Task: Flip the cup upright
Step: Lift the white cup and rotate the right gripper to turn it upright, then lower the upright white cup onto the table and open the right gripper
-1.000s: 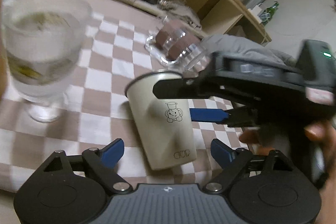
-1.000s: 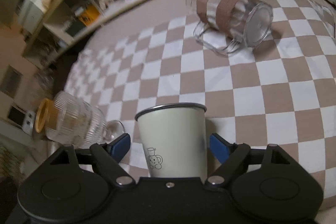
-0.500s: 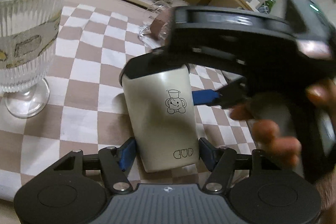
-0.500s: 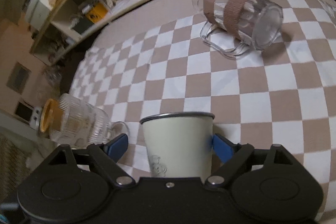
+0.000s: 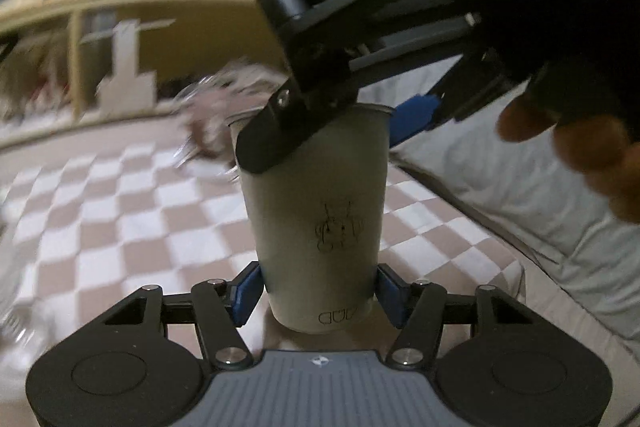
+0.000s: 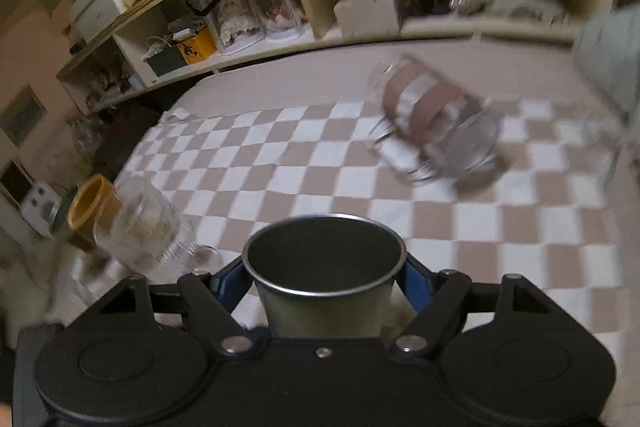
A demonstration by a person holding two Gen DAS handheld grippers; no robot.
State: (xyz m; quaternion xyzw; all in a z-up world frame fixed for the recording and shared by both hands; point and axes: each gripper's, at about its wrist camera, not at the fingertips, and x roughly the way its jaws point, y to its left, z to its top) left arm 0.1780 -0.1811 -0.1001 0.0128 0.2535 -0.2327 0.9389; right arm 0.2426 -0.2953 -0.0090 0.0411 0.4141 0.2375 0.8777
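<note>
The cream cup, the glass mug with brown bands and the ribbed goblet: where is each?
cream cup [image 5: 320,211]: left wrist view, on its side wall by the drawing.
glass mug with brown bands [image 6: 434,123]: right wrist view, on its banded body.
ribbed goblet [image 6: 144,231]: right wrist view, on its bowl.

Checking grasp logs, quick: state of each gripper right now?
Left gripper: shut on the cup, near its base.
Right gripper: shut on the cup, just under the rim.
</note>
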